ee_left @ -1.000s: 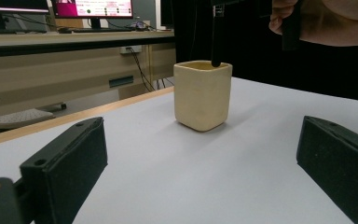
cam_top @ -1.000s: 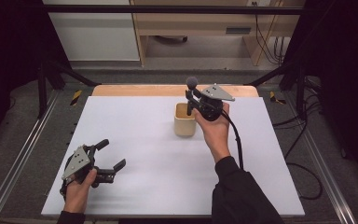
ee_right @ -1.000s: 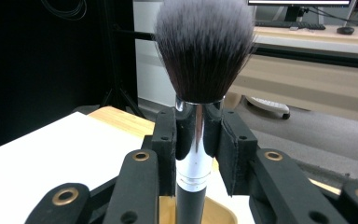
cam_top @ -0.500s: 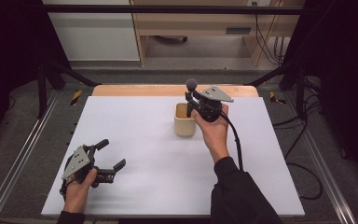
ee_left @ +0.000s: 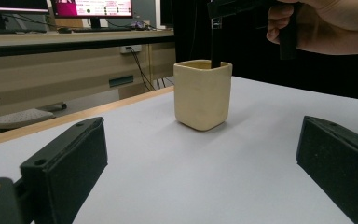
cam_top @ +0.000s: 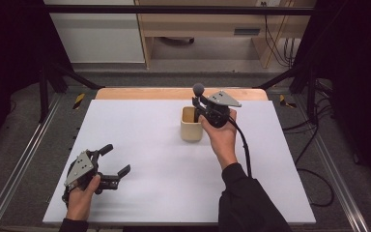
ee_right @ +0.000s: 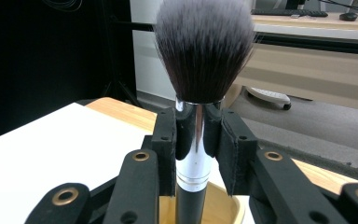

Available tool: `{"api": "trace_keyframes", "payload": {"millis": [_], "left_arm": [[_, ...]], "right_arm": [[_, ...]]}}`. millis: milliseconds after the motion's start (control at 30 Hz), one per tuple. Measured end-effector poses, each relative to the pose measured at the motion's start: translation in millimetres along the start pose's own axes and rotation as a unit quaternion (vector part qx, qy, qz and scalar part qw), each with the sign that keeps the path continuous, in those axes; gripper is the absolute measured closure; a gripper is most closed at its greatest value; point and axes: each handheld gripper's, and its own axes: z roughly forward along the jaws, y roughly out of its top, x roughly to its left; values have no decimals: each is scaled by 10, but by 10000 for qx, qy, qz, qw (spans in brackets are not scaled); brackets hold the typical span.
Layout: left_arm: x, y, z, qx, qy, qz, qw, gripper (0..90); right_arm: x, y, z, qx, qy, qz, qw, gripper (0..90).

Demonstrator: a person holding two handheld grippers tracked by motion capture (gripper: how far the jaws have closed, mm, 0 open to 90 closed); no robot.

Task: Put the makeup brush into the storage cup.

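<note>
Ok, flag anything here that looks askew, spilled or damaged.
Nothing stands out. The cream cup stands upright on the white table, with nothing spilled around it. The right gripper holds the brush upright by its silver ferrule, handle down in the cup. The left gripper rests open, apart.

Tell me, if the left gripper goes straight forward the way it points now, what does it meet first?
Probably the cream cup. It stands ahead of the open left gripper, between the lines of its fingers, with bare white table before it. The depth is hard to judge.
</note>
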Motion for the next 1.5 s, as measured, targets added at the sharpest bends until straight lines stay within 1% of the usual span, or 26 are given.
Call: {"api": "trace_keyframes", "payload": {"millis": [233,467,600,833,933,967,1000,1033,1067,1100,1167,1333,1433,1500], "left_arm": [[2,2,-3,-3,4,2,10000,15],[-4,3,1,14,-7,6,10000,15],[-5,5,0,11,-6,7,10000,15],[-3,6,-2,7,-1,7,10000,15],[-5,6,-1,10,-9,7,10000,15],[-3,5,-2,10,-9,10,10000,15],[-3,5,-2,10,-9,10,10000,15],[2,4,-2,-7,-4,7,10000,15],[2,4,-2,-7,-4,7,10000,15],[5,3,-3,0,0,11,10000,15],[0,4,0,-7,-2,6,10000,15],[-2,2,1,22,-3,19,10000,15],[-5,-4,8,20,-7,15,10000,15],[-7,-2,6,23,-9,11,10000,15]], "right_arm": [[30,-27,23,60,29,-37,10000,704],[43,-43,42,57,35,-57,10000,703],[54,-65,55,135,33,-52,9999,703],[59,-83,74,164,25,-69,9998,703],[62,-88,77,219,54,-62,9997,700],[66,-84,72,249,91,-40,9996,627],[66,-84,72,249,91,-40,9996,627],[74,-60,44,272,53,-23,9996,501],[74,-60,44,272,53,-23,9996,501],[77,-23,3,286,40,-1,9996,412],[85,13,-46,257,-9,-6,9997,331],[102,81,-153,246,46,-32,9997,190],[119,99,-187,314,21,-121,9994,134],[125,102,-199,351,78,-131,9993,104]]}}
